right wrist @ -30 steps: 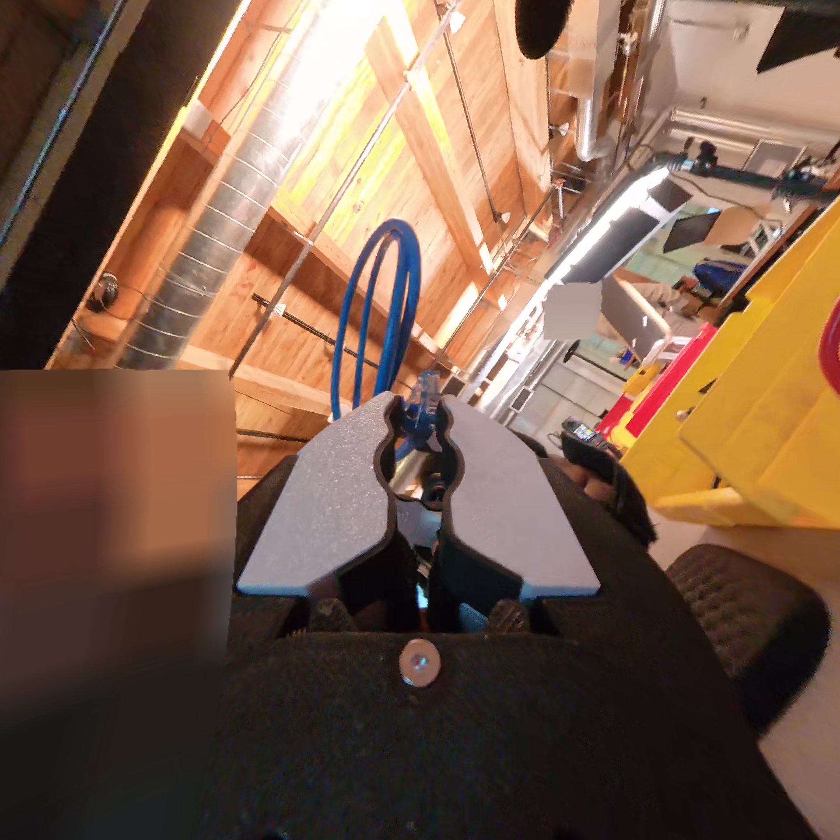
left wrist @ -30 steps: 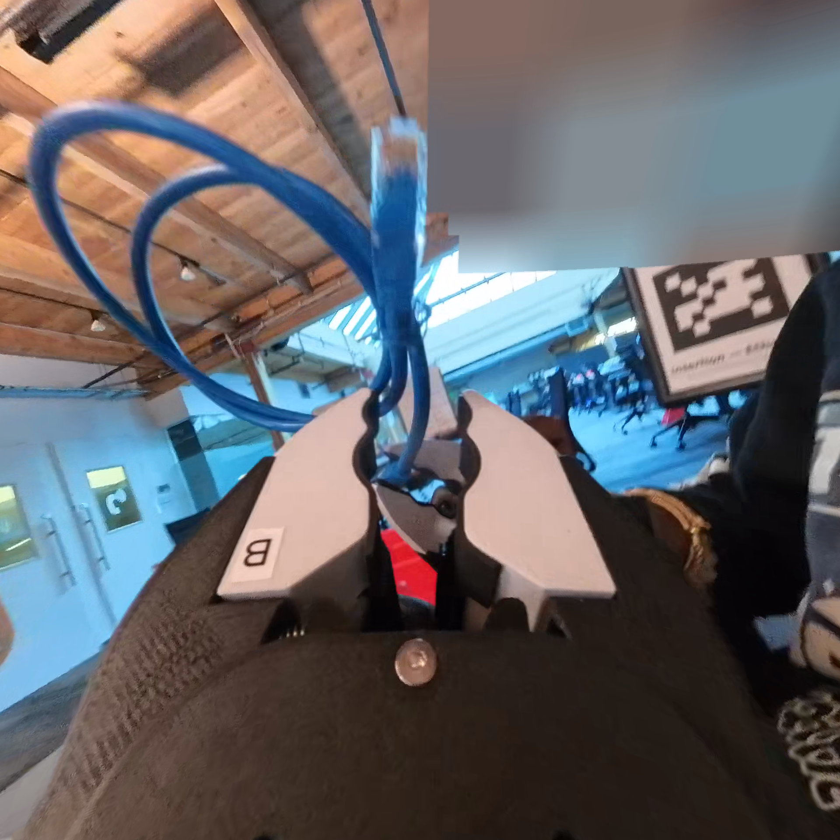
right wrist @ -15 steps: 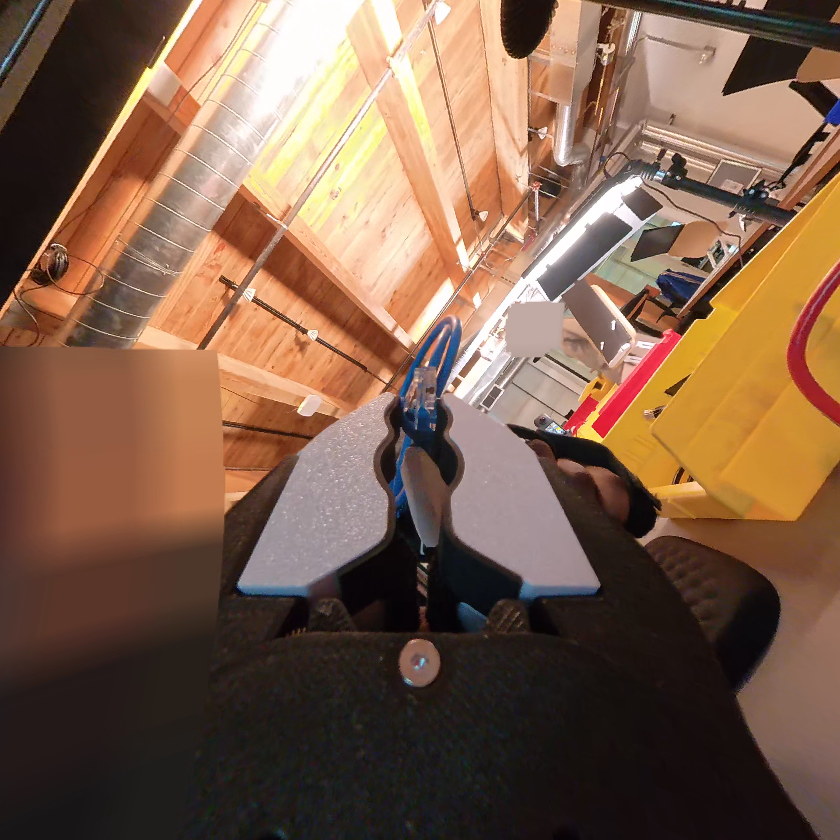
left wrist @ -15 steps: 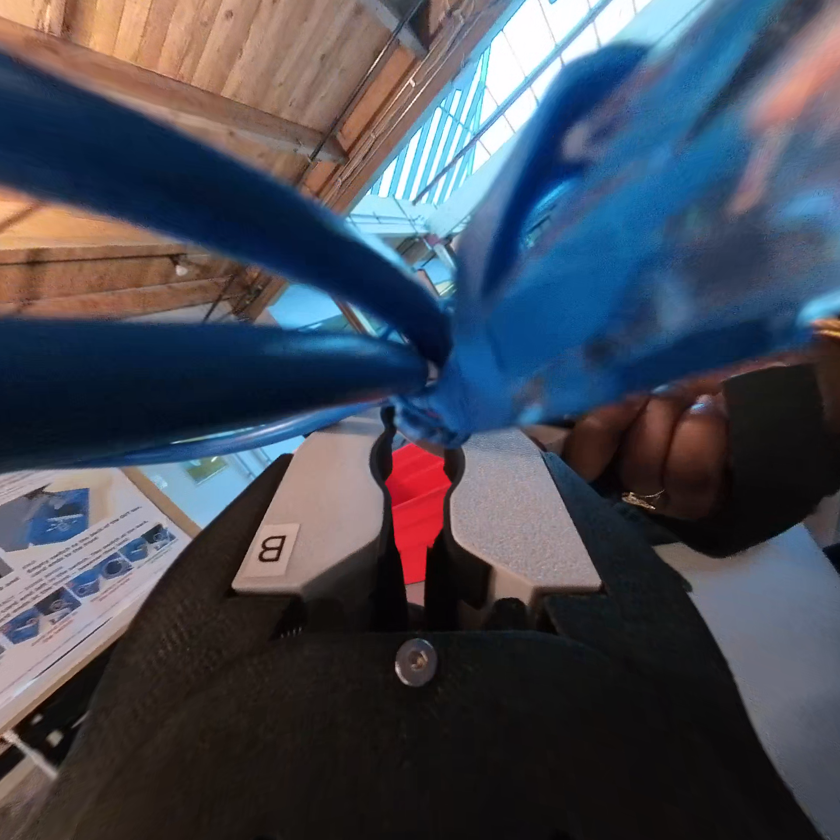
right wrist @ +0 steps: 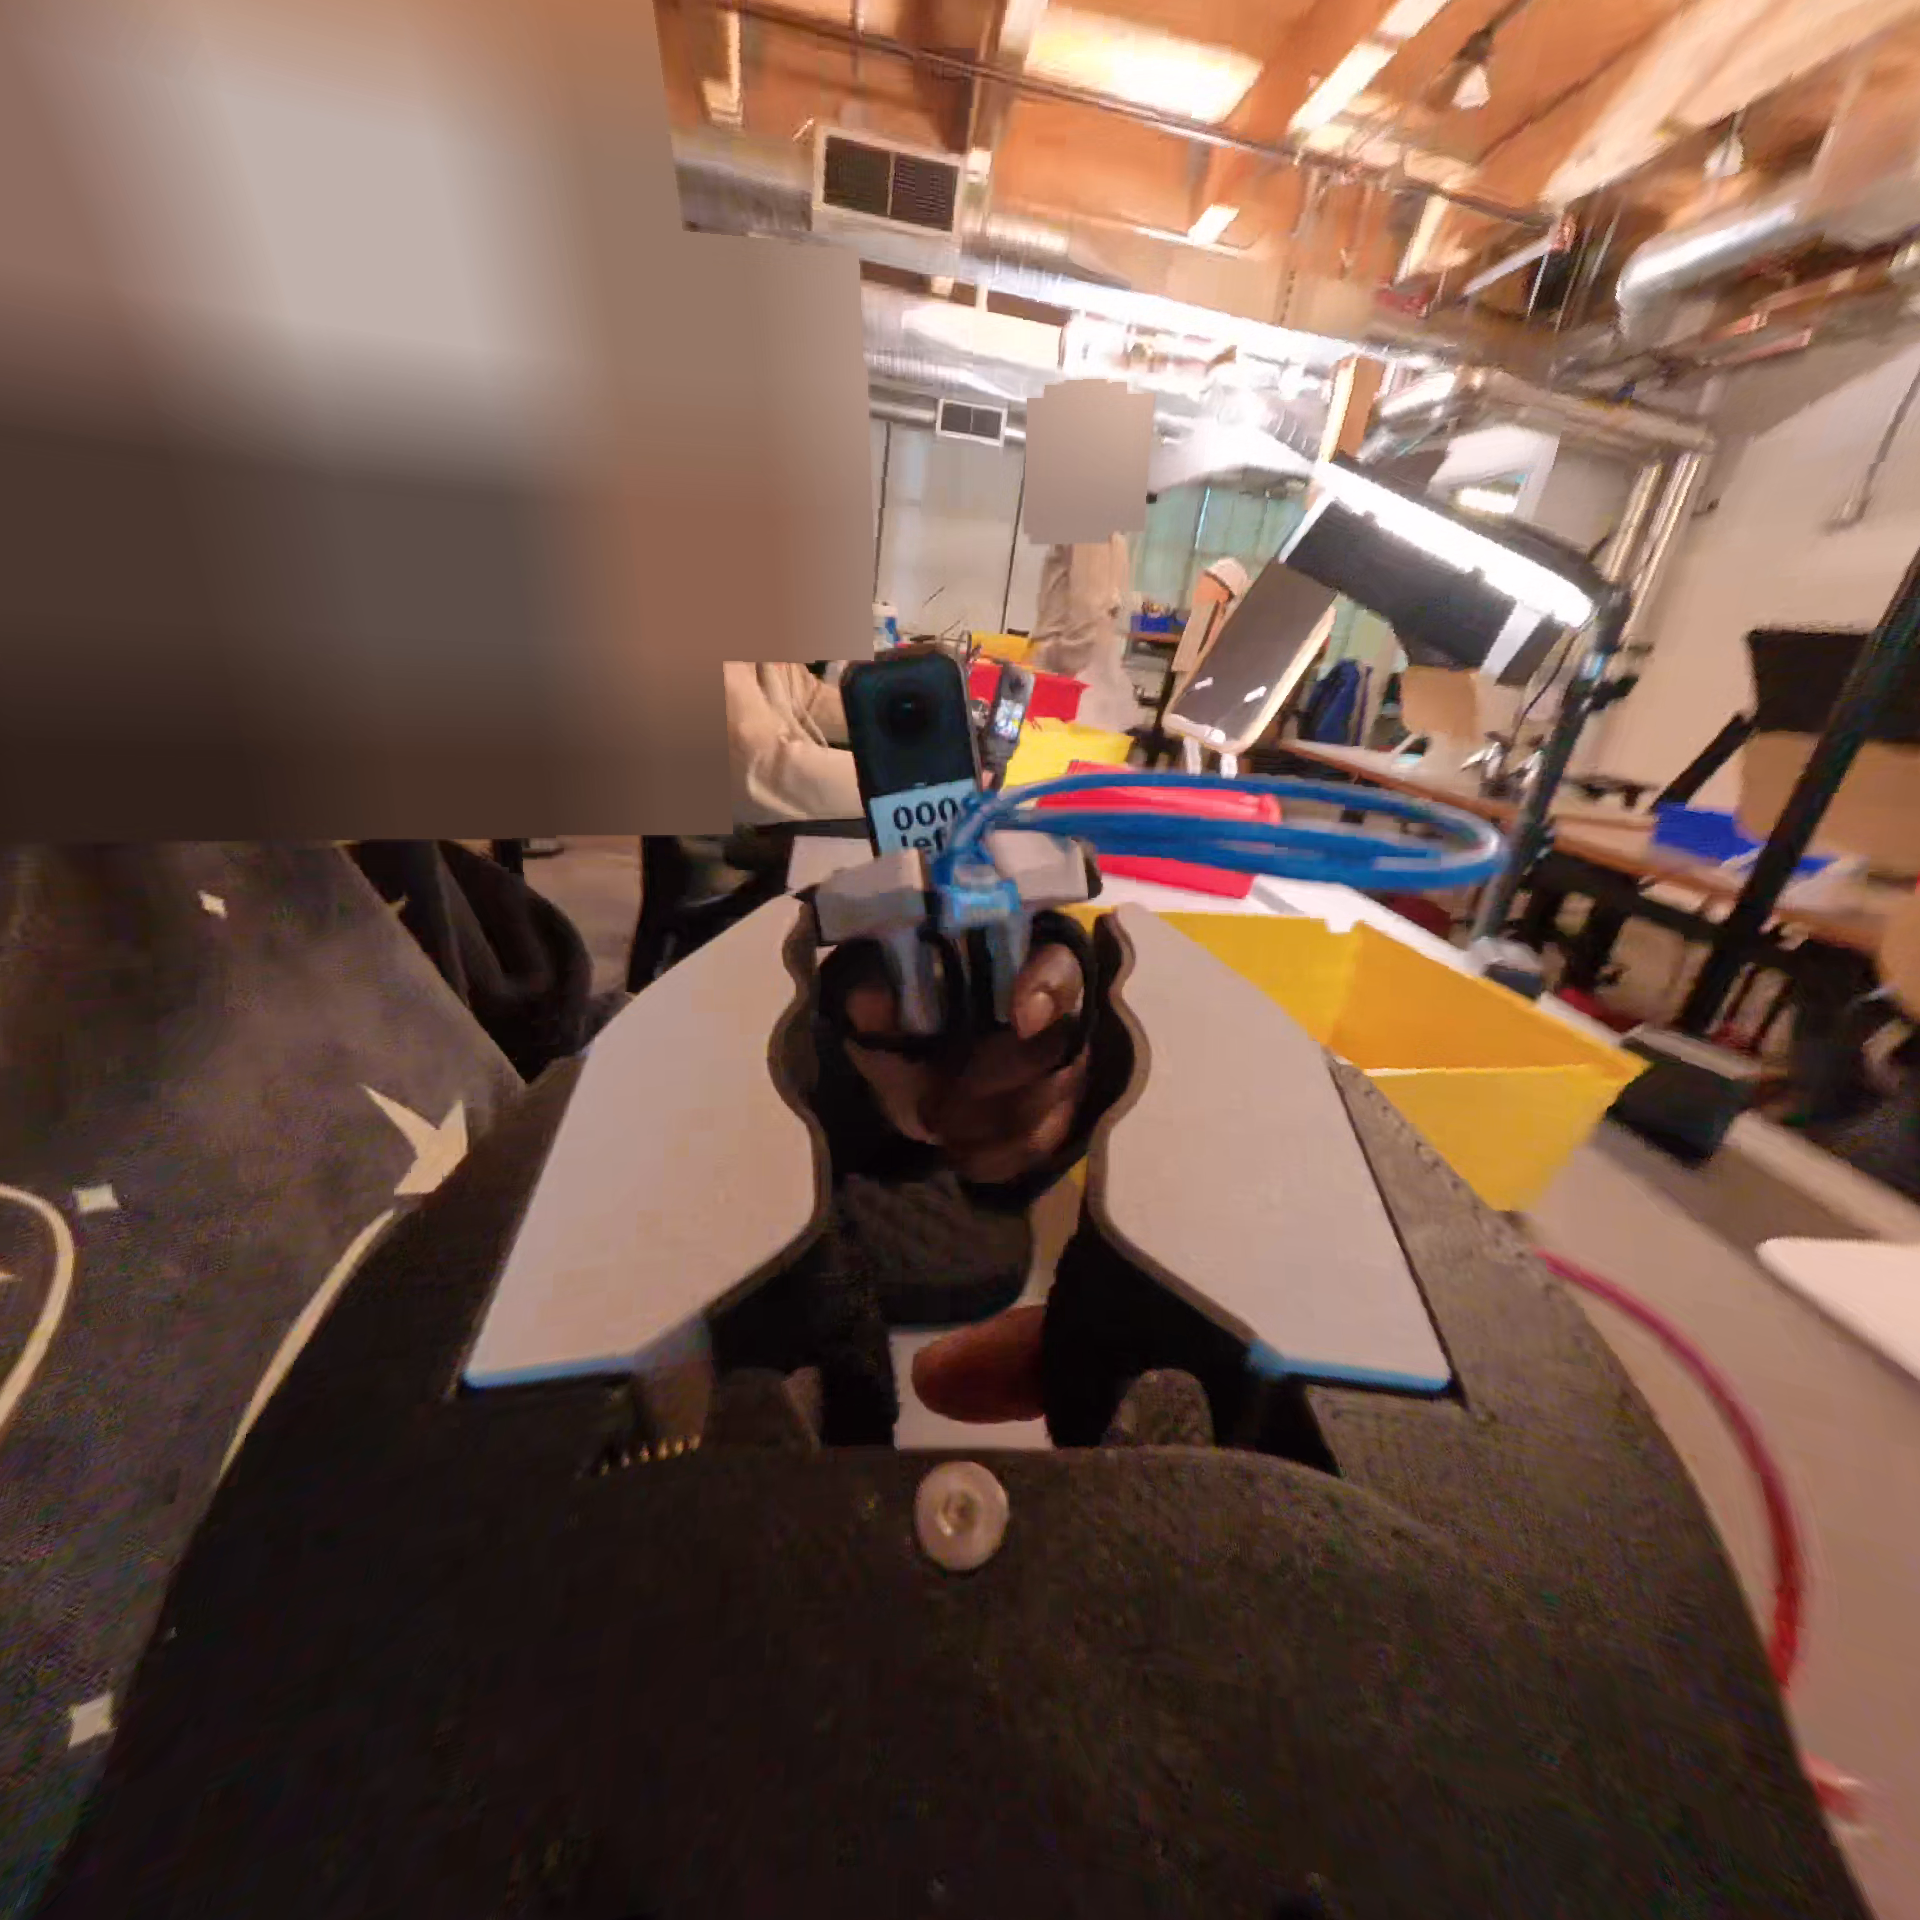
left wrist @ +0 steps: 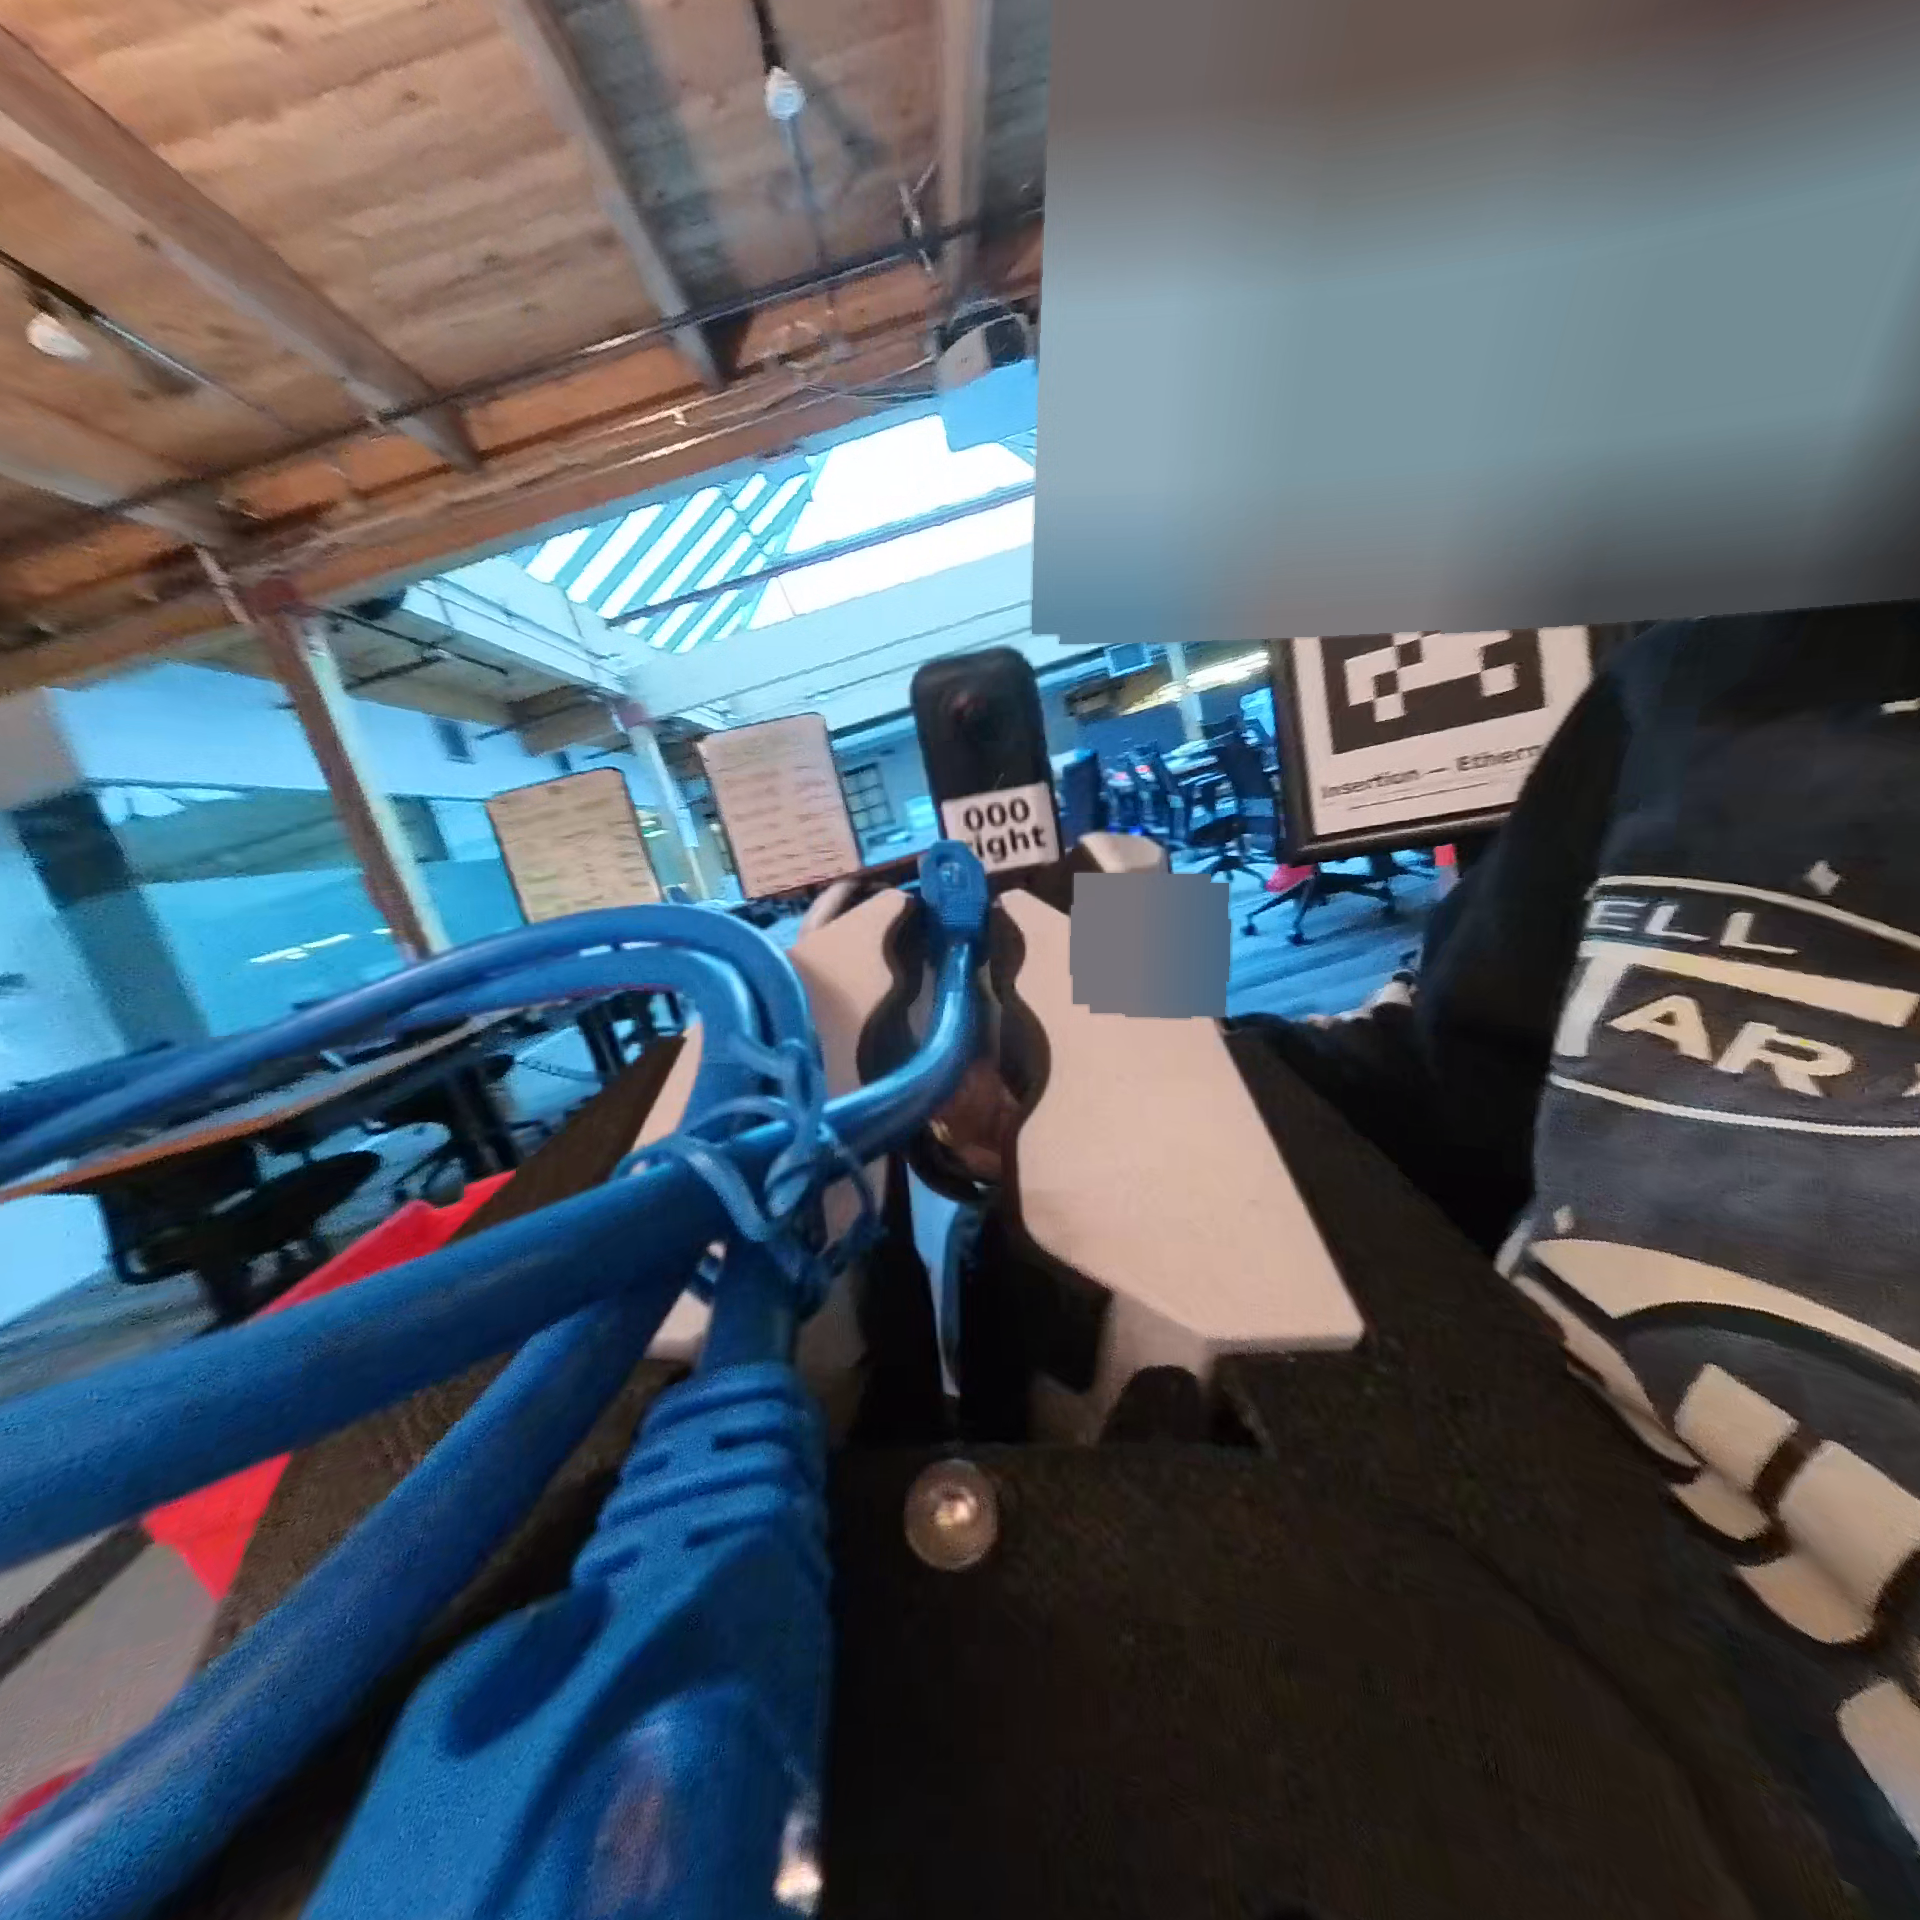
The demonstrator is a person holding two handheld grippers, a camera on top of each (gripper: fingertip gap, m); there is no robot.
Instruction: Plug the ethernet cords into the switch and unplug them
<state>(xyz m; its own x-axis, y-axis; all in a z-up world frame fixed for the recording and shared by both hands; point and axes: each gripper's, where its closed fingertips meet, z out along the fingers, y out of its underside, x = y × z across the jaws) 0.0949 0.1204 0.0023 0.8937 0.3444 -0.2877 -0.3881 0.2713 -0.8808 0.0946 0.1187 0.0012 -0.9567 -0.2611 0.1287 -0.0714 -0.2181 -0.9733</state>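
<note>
In the left wrist view my left gripper (left wrist: 956, 920) is shut on the blue ethernet cable (left wrist: 940, 997) just behind one plug, which sticks out past the fingertips. The tied coil (left wrist: 582, 966) hangs to the left, and its other plug (left wrist: 707, 1507) lies blurred close to the camera. In the right wrist view my right gripper (right wrist: 956, 935) is open and holds nothing. It faces the left gripper (right wrist: 961, 899), whose fingers pinch the plug (right wrist: 977, 904), with the coil (right wrist: 1299, 831) looping to the right. No switch shows in either view.
A yellow bin (right wrist: 1455, 1039) and a red bin (right wrist: 1174, 831) stand on the table to the right. A red cord (right wrist: 1714, 1403) runs along the right edge. A person's dark sweatshirt (left wrist: 1714, 1039) is close on one side. A marker board (left wrist: 1423, 727) stands behind. Both grippers' tips are close together, under 4 cm apart.
My right gripper was shut on the blue plug and has opened and let it go. My left gripper has closed on the cable and now carries it. Both grippers have tilted down from the ceiling.
</note>
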